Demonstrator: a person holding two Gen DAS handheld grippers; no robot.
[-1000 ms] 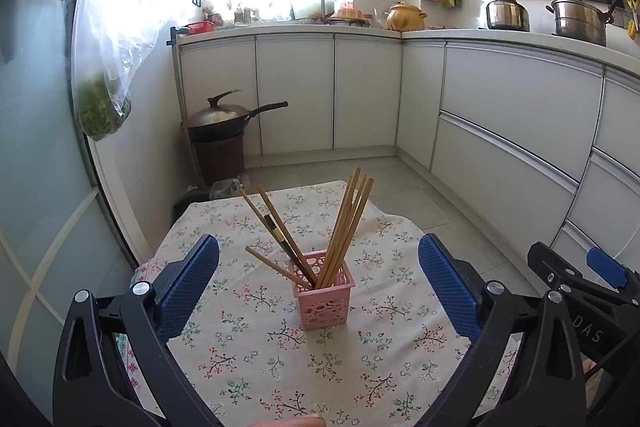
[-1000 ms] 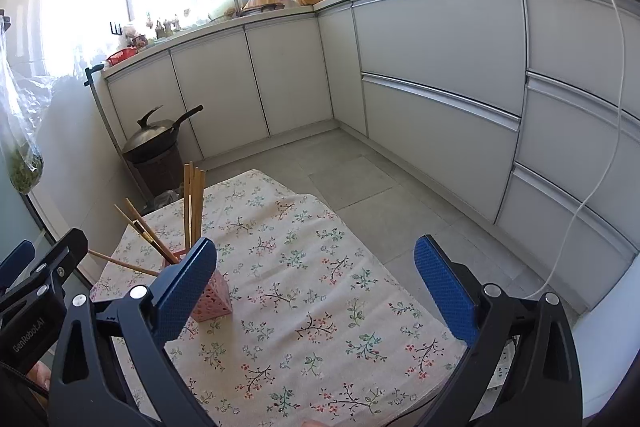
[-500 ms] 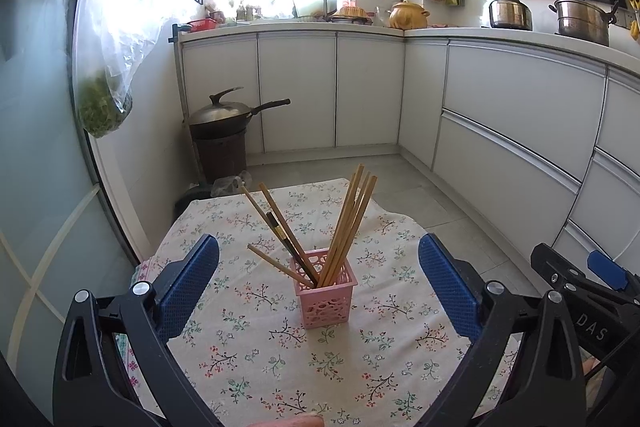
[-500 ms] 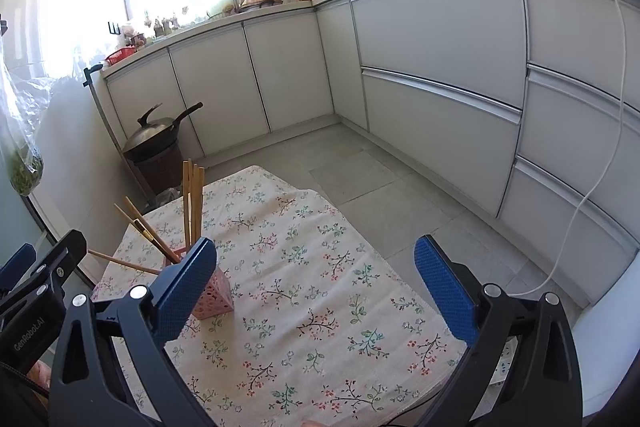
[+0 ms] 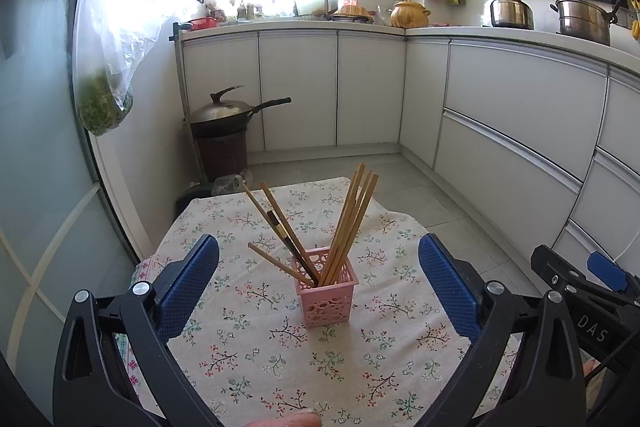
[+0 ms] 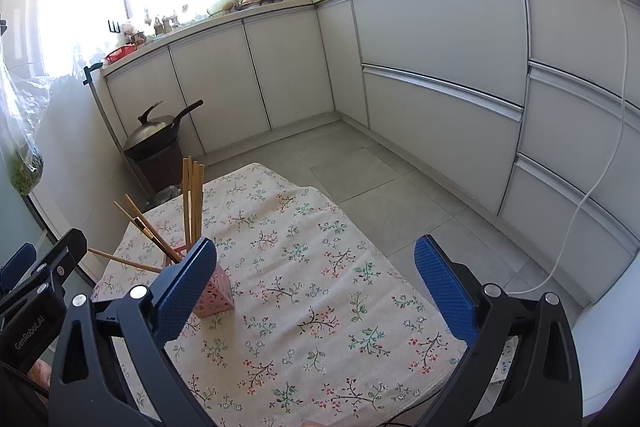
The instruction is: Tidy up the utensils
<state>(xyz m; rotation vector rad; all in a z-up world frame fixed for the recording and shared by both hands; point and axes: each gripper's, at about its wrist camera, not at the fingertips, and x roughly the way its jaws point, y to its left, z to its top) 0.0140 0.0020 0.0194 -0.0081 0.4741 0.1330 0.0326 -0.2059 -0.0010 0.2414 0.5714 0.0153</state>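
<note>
Upright, wooden chopsticks (image 5: 348, 227) fill perforated pink basket (image 5: 328, 301).

A matt cotton-like tablecloth (image 5: 256, 311) printed with small flowers covers the table, and on it stands a pink plastic basket (image 5: 325, 293) with perforated walls, holding pale, unvarnished-looking wooden chopsticks (image 5: 352, 223) beside one dark, glossy pair (image 5: 289, 243). The gripper fingers (image 5: 188, 287) wear blue pads with a fine dimpled texture on smooth black plastic frames fixed with shiny metal bolts. Behind, satin white cabinet fronts (image 5: 520, 115) carry polished steel pots (image 5: 584, 19), and a clear, crinkled plastic bag (image 5: 108, 67) hangs by frosted glass.
</note>
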